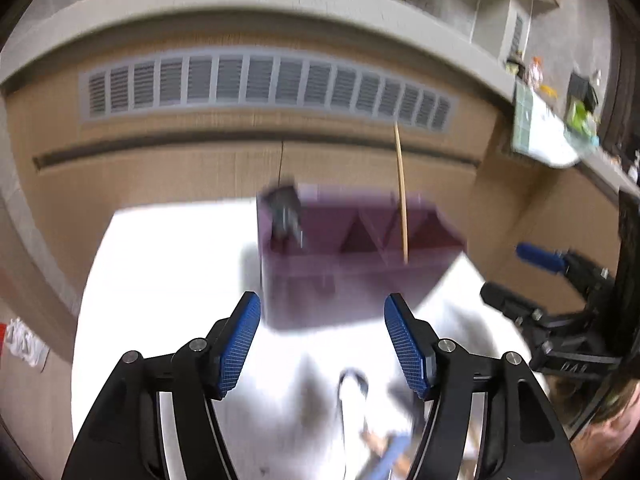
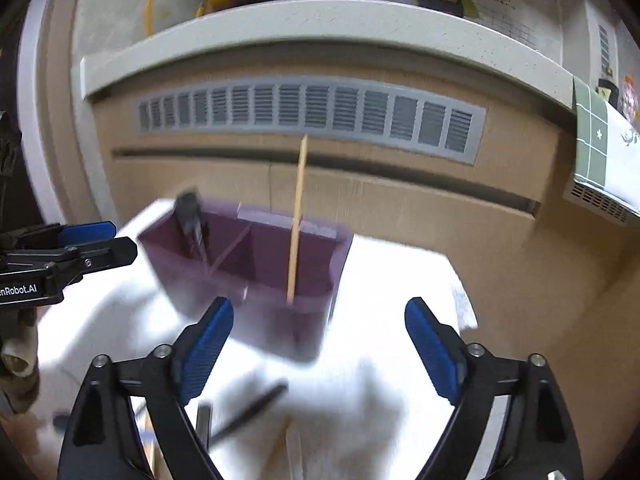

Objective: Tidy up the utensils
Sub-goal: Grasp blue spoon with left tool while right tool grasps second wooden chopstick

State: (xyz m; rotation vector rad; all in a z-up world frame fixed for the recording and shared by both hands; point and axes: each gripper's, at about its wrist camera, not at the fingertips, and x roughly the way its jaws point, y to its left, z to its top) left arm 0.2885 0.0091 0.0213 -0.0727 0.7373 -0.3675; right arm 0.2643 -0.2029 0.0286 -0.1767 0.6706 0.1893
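A purple divided holder [image 1: 352, 248] stands on the white table [image 1: 168, 280]; it also shows in the right wrist view [image 2: 256, 264]. A wooden chopstick [image 1: 401, 196] stands upright in it, seen too in the right wrist view [image 2: 297, 220]. A dark utensil [image 1: 285, 212] sits in its left compartment, also in the right wrist view [image 2: 193, 220]. My left gripper [image 1: 322, 344] is open and empty, near the holder. My right gripper [image 2: 318, 354] is open and empty. Blurred loose utensils [image 1: 352, 404] lie on the table below the grippers, including a dark one [image 2: 250, 410].
A tan wall with a grey vent grille [image 1: 264, 84] and a pale ledge [image 2: 320, 28] rise behind the table. The right gripper appears at the right edge of the left view [image 1: 560, 292]; the left gripper at the left edge of the right view [image 2: 60, 256].
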